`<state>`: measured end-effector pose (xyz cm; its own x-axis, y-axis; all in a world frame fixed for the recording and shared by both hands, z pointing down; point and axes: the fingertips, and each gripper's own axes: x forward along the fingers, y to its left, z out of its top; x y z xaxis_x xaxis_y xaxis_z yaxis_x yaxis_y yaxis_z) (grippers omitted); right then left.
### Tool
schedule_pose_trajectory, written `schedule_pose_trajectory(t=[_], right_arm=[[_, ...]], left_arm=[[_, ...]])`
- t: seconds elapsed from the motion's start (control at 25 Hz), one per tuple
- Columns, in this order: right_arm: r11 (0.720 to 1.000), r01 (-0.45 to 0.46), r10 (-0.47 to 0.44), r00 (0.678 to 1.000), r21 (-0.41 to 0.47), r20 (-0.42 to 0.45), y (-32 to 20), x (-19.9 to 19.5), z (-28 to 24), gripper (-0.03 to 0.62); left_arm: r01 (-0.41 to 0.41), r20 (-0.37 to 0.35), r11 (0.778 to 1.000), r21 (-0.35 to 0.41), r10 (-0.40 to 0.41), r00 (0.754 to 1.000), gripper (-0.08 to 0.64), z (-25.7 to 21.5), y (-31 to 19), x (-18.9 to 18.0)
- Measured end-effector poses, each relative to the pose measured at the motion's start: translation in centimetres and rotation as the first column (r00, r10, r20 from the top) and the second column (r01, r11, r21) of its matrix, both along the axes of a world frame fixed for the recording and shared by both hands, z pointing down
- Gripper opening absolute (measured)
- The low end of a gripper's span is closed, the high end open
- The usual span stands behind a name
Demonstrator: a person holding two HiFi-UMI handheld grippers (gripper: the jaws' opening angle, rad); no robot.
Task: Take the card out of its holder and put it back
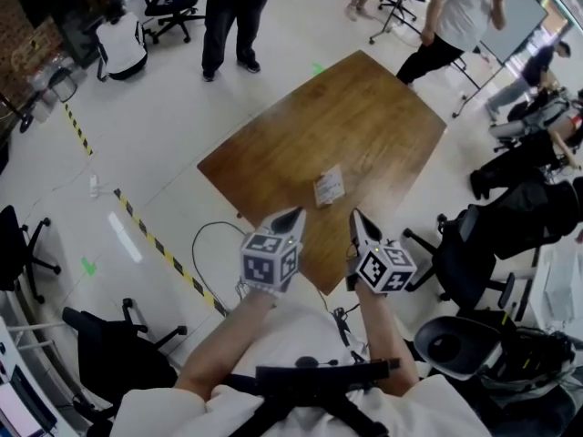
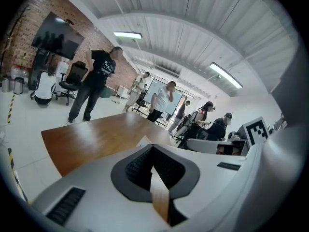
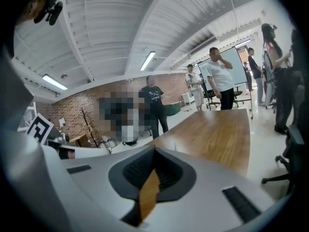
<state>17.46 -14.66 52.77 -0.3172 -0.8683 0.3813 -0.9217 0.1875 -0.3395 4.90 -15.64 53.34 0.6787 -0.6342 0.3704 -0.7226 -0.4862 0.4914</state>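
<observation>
The card in its clear holder [image 1: 329, 187] lies flat on the wooden table [image 1: 364, 116], toward the near edge. Both grippers hover over that near edge, short of the holder and apart from it. In the head view my left gripper [image 1: 293, 215] points at the holder from its near left, and my right gripper [image 1: 357, 215] from its near right. In the left gripper view, the left gripper [image 2: 152, 148] has its jaws met at the tips, with a pale corner of the holder [image 2: 145, 140] just beyond. The right gripper [image 3: 154, 149] is shut too, and neither holds anything.
Office chairs [image 1: 474, 262] crowd the table's right side, and another chair [image 1: 109, 353] stands at my left. Yellow-black tape [image 1: 164, 248] and a cable [image 1: 209, 235] run over the floor. Several people [image 1: 232, 16] stand beyond the far side of the table.
</observation>
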Motion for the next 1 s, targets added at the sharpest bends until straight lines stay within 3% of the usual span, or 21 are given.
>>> schedule_pose_trajectory(t=[0.32,0.64,1.0], right_arm=[[1.0,-0.011,0.01,0.995,0.012,0.104,5.0,1.6,-0.6,-0.002],[1.0,-0.002,0.002,0.988,-0.001,0.158,10.4,1.1,0.8,-0.002],[0.999,0.033,-0.032,0.991,-0.008,0.131,13.8,1.4,0.9,-0.002]], left_arm=[[-0.01,0.067,0.996,0.089,0.004,0.998,-0.003,-3.4,4.6,1.8],[-0.009,0.14,0.997,0.075,-0.002,0.99,-0.003,-2.8,9.4,1.4],[0.023,0.144,0.998,0.056,-0.031,0.989,-0.003,-2.0,13.9,1.8]])
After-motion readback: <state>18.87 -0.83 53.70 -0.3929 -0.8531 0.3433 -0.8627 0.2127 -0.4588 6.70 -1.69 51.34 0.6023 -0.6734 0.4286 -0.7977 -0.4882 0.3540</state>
